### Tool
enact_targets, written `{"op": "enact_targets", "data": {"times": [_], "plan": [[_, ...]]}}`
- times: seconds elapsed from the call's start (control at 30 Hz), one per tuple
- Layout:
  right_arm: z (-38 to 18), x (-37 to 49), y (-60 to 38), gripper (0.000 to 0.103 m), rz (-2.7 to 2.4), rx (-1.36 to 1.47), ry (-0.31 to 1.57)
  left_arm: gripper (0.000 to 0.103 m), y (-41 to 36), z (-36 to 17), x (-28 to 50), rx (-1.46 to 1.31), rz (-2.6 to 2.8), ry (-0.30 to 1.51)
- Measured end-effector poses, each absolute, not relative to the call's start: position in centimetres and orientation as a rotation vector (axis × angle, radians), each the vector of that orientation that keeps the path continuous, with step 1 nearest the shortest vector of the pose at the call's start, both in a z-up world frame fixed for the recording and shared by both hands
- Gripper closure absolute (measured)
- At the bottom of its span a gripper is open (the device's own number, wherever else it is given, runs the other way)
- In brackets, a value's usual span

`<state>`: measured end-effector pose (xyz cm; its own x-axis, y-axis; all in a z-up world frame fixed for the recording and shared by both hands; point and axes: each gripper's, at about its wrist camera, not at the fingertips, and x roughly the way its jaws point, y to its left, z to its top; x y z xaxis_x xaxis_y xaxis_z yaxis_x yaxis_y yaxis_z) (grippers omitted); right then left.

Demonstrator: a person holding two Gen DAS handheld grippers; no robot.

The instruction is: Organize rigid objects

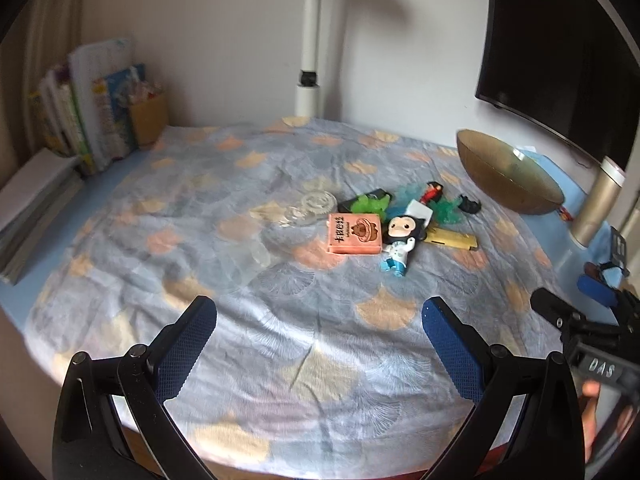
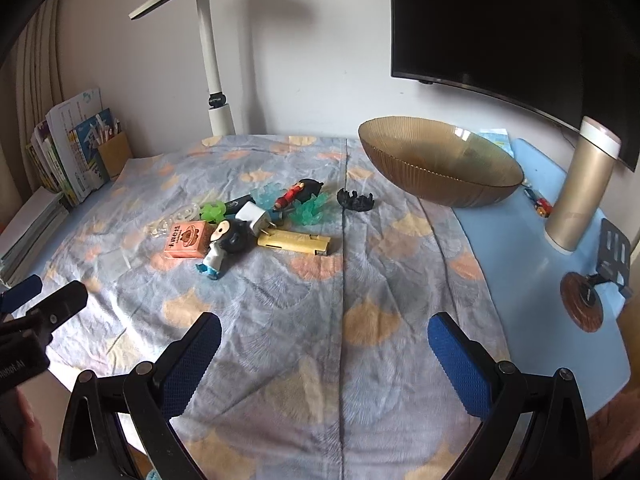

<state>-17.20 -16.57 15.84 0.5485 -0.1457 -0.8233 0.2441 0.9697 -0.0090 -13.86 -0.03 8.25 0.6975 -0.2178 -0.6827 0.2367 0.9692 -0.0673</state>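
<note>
A pile of small objects lies mid-table on the patterned cloth: an orange box (image 1: 354,233) (image 2: 187,239), a black-haired figurine (image 1: 400,244) (image 2: 222,246), a yellow flat bar (image 2: 294,241), a white plug (image 2: 253,215), green and teal crystal pieces (image 2: 308,210), a red toy (image 2: 290,195), a black spiky piece (image 2: 355,200) and clear plastic pieces (image 1: 310,210). A large amber bowl (image 2: 440,168) (image 1: 508,174) stands empty at the back right. My left gripper (image 1: 320,348) is open and empty, well short of the pile. My right gripper (image 2: 324,356) is open and empty too.
Books and a pen holder (image 2: 72,160) stand at the back left. A white lamp post (image 2: 214,64) rises at the back. A gold tumbler (image 2: 580,192), a phone stand (image 2: 612,256) and a round coaster (image 2: 582,304) sit on the blue mat at right, under a monitor (image 2: 520,24).
</note>
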Motion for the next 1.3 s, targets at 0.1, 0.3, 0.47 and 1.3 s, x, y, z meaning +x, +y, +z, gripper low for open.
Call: {"op": "enact_targets", "data": {"times": [0.1, 0.3, 0.47, 1.3], "plan": [[15.3, -15.9, -17.4, 0.0, -0.201, 0.099, 0.976, 0.001, 0.4, 7.7, -11.6, 0.05, -0.302, 0.779], [13.7, -12.0, -19.1, 0.004, -0.091, 0.057, 1.05, 0.001, 1.2, 6.5, -4.3, 0.17, -0.41, 0.836], [11.2, -8.2, -21.0, 0.017, 0.091, 0.073, 1.141, 0.003, 0.8, 4.7, 1.3, 0.247, -0.481, 0.894], [6.1, -1.2, -19.5, 0.049, 0.366, -0.14, 1.225, 0.024, -1.1, 1.4, 7.6, 0.317, -0.629, 1.027]]}}
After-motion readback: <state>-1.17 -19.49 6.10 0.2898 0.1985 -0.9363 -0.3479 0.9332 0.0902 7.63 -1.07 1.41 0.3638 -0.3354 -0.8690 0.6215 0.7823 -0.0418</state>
